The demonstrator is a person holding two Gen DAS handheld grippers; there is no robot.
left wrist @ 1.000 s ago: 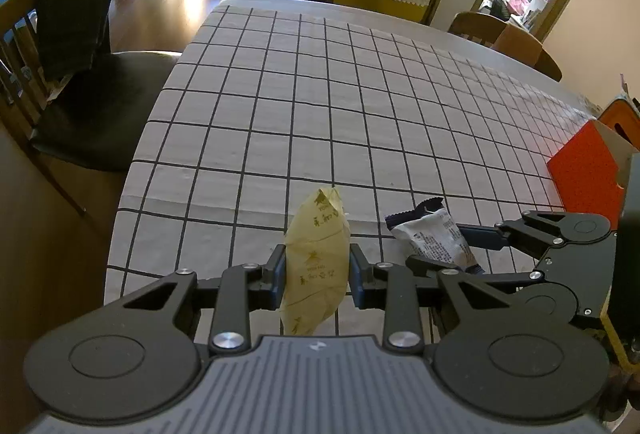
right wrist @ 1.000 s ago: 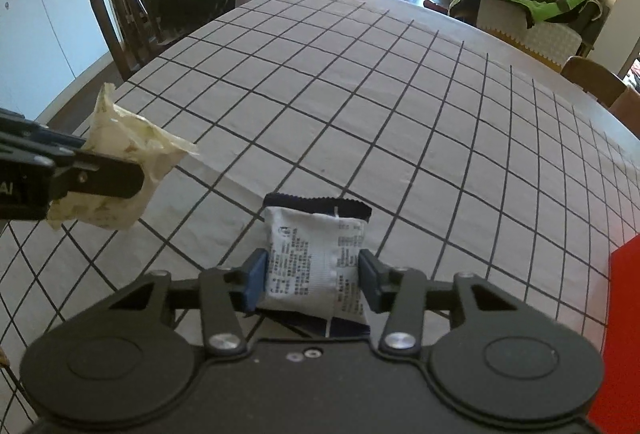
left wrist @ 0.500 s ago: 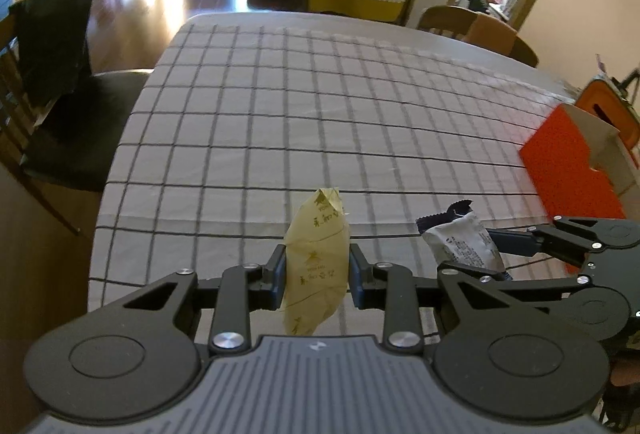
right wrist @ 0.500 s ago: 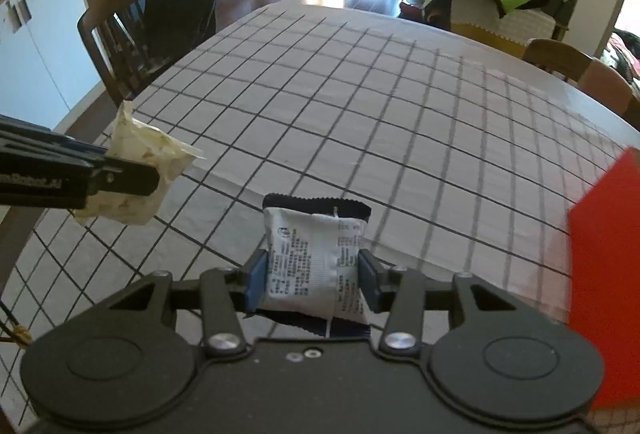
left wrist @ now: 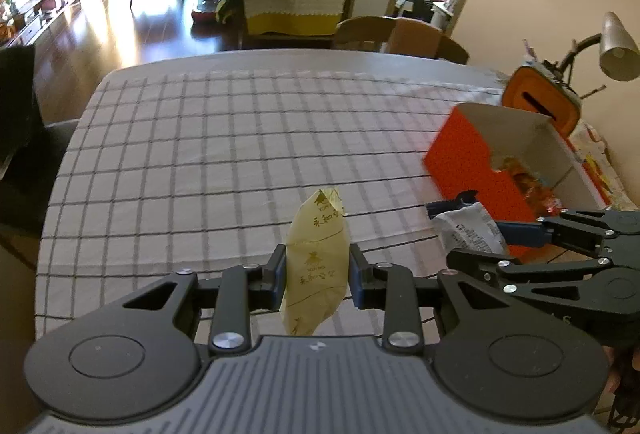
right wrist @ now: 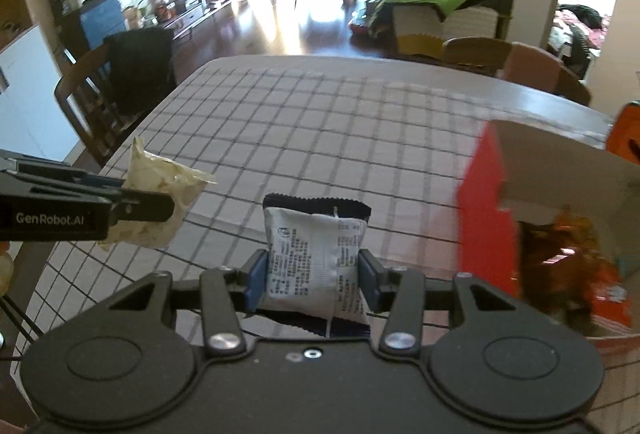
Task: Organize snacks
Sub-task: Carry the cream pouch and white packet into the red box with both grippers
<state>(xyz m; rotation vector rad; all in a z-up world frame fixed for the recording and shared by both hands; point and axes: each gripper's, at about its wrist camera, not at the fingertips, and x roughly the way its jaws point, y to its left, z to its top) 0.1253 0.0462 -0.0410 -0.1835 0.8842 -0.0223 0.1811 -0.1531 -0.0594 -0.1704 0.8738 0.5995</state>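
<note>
**Snack packets: one held in each gripper, above the checked surface**

Snack packets first. We record a pale yellow, crinkled plastic snack packet (left wrist: 317,266) with printed characters, standing upright and clamped between the fingers (left wrist: 278,280) of the left gripper (left wrist: 317,280). In the right wrist view the same yellow packet (right wrist: 160,205) sits at far left, pinched by the left gripper (right wrist: 136,203), clear of the cloth.

We record a white, pillow-shaped foil snack packet with dark blue crimped ends (right wrist: 316,266), fine print facing the camera, clenched between the fingers (right wrist: 368,284) of the right gripper (right wrist: 314,284). In the left wrist view this white packet (left wrist: 470,230) is at right, held in the right gripper (left wrist: 486,242), just in front of the box.

Both packets are held above the surface (left wrist: 224,153), which is covered in a white cloth with a dark grid.

An open orange cardboard box with white inner walls (left wrist: 468,161) stands on the surface at right; colourful wrappers lie inside. In the right wrist view the box (right wrist: 486,218) is blurred, just right of the white packet.

A wooden chair draped in dark cloth (right wrist: 132,81) stands at the surface's left edge. A metal desk lamp (left wrist: 616,49) is at far right.
</note>
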